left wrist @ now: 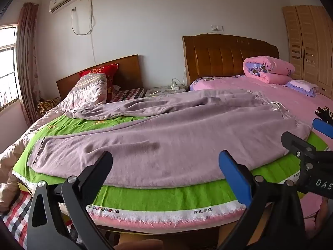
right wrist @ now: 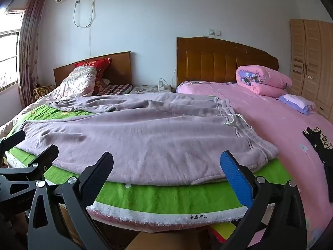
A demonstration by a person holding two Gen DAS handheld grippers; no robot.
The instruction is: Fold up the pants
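Mauve sweatpants (left wrist: 166, 133) lie spread across a green cloth (left wrist: 166, 193) on the bed, legs to the left, waistband with a white drawstring (right wrist: 233, 118) to the right. The far leg is rumpled. My left gripper (left wrist: 166, 166) is open and empty just before the near edge of the pants. My right gripper (right wrist: 166, 166) is open and empty at the near edge, close to the waistband corner (right wrist: 264, 154). The right gripper also shows at the right of the left wrist view (left wrist: 301, 137); the left gripper shows at the left of the right wrist view (right wrist: 31, 145).
The green cloth covers a pink bedspread (right wrist: 281, 125). A folded pink quilt (right wrist: 262, 81) and a small pillow (right wrist: 297, 103) lie near the headboard (right wrist: 224, 60). A second bed with pillows (right wrist: 77, 83) stands left. A wardrobe (right wrist: 312, 62) is at right.
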